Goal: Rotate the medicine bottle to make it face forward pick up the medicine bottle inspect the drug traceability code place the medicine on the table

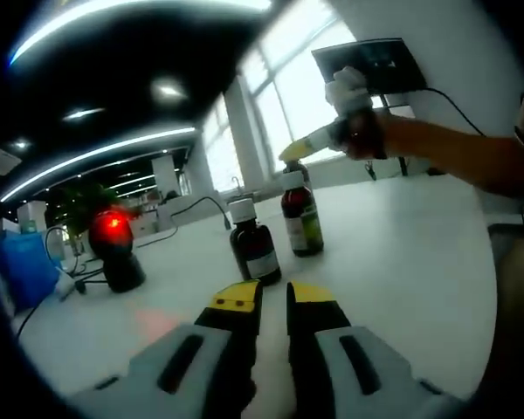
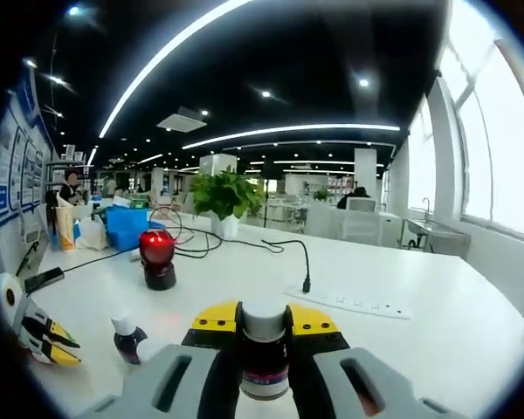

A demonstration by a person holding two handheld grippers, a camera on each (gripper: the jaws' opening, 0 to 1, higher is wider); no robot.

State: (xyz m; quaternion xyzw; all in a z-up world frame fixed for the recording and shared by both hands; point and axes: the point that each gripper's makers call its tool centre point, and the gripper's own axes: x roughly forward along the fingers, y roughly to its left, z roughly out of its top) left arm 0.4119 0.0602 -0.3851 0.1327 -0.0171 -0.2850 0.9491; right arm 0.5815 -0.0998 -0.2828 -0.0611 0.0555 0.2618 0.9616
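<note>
1. The medicine bottle [image 2: 265, 349], dark brown with a white cap and a paper label, sits between the jaws of the right gripper [image 2: 264, 325], which is clenched on it just under the cap; in the left gripper view the bottle [image 1: 300, 214] is far and to the right on the white table [image 1: 402, 262].
2. It looks small, stiff and light, probably glass or hard plastic, so smooth and likely slippery. The neck or upper body is the safest hold, leaving the label uncovered.
3. A second bottle [image 1: 251, 240] stands just left of it, apart.
4. The left gripper [image 1: 274, 301] hangs near the table with nothing in it, jaws nearly together.
5. A red-lit scanner [image 2: 157, 258] stands far left.
</note>
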